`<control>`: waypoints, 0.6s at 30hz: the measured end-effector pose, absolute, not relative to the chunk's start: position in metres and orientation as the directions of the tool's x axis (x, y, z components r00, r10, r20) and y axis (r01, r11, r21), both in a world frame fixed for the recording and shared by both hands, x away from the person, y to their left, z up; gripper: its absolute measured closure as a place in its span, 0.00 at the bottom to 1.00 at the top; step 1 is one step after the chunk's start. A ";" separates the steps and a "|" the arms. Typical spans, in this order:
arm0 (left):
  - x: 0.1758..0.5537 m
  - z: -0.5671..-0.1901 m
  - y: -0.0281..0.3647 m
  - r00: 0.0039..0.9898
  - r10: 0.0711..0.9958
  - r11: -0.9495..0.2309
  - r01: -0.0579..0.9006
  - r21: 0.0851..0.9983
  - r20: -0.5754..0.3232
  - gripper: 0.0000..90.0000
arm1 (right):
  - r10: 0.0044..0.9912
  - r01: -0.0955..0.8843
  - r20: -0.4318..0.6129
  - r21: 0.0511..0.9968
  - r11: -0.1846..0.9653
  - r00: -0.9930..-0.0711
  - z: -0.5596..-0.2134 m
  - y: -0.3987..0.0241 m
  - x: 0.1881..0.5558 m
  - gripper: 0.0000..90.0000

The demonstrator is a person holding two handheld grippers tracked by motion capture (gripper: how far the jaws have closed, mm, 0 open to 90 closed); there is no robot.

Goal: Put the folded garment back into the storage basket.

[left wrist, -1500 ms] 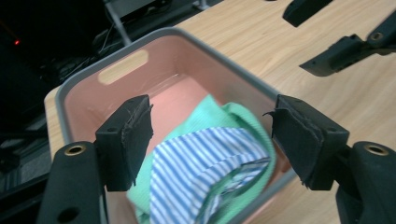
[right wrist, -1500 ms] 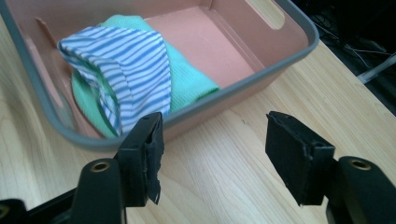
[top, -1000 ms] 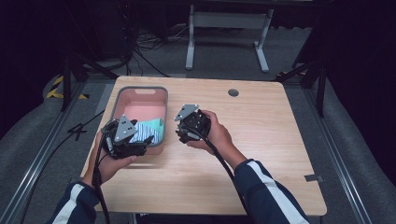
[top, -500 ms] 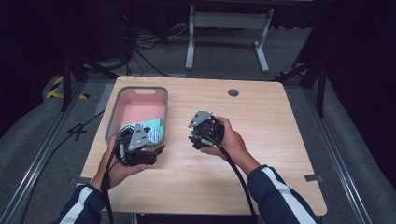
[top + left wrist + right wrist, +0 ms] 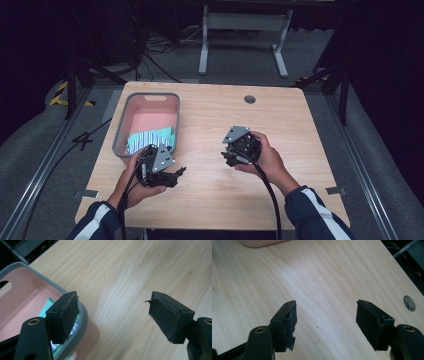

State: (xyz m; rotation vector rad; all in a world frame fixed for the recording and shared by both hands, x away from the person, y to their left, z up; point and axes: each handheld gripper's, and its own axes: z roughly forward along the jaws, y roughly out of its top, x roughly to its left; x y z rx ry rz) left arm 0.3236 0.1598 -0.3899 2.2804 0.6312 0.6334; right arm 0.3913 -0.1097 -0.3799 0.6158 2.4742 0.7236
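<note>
Cloth (image 5: pixel 150 138), striped teal and white, sat folded inside the grey bin (image 5: pixel 120 131), so stowing looked done. Left gripper (image 5: pixel 172 175) and right gripper (image 5: pixel 229 155) were both spread wide, empty, over bare table (image 5: pixel 300 125). Nothing visibly left.

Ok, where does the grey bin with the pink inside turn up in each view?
High view: the bin sits at the table's left side, a striped cloth inside, just beyond the left gripper.
Left gripper view: its rim and pink floor lie at left, behind the left jaw.
Right gripper view: a pink corner at the top edge.
Shared landmark: the light wood table.
</note>
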 end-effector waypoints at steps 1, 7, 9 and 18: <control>0.323 -0.392 0.158 0.769 0.583 -0.660 0.258 0.706 0.264 0.27 | 0.542 0.288 -0.319 0.586 0.758 -0.778 -0.381 -0.113 0.390 0.38; 0.323 -0.409 0.147 0.797 0.543 -0.699 0.254 0.668 0.265 0.22 | 0.557 0.312 -0.317 0.575 0.756 -0.767 -0.391 -0.131 0.388 0.37; 0.324 -0.413 0.144 0.804 0.533 -0.706 0.251 0.662 0.263 0.22 | 0.562 0.320 -0.319 0.570 0.757 -0.763 -0.394 -0.136 0.387 0.37; 0.323 -0.432 0.140 0.819 0.520 -0.724 0.271 0.634 0.244 0.21 | 0.583 0.357 -0.280 0.570 0.740 -0.763 -0.410 -0.160 0.379 0.37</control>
